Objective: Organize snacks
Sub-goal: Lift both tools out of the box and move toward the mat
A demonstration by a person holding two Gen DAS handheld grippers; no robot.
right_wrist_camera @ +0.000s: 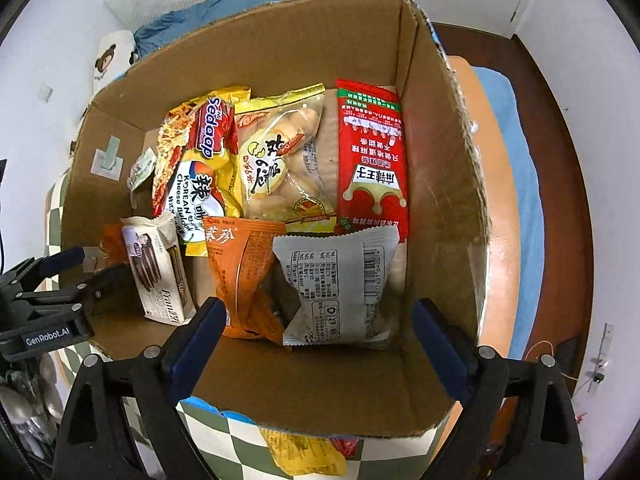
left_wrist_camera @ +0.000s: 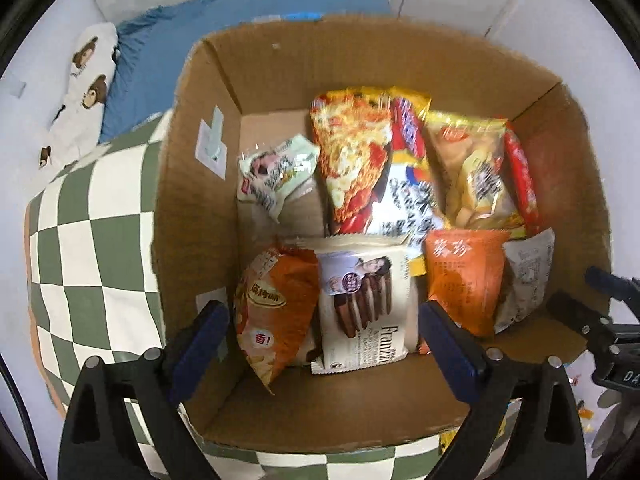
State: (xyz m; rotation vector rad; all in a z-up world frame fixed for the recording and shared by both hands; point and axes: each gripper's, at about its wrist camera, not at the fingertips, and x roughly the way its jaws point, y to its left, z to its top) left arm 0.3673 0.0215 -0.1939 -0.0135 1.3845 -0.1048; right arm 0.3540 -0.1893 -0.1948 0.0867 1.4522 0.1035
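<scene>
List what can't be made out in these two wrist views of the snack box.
- Left wrist view: print on the pizza-picture yellow noodle packet and small white-green sachet is motion-blurred.
- Right wrist view: that sachet is mostly hidden behind the noodle packet.
- Right wrist view: yellow packet outside the brown cardboard box, cut by the bottom edge and box wall.
- Both views: box floor under the packets is hidden.

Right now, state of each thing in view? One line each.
cardboard box: open-topped, flaps up, snacks inside
left tongs: open, nothing held, above the box
right tongs: open, nothing held, above the box
biscuit pack: sealed, standing in the front row
grey packet: sealed, barcode side showing
red packet: sealed, leaning in the back row
</scene>
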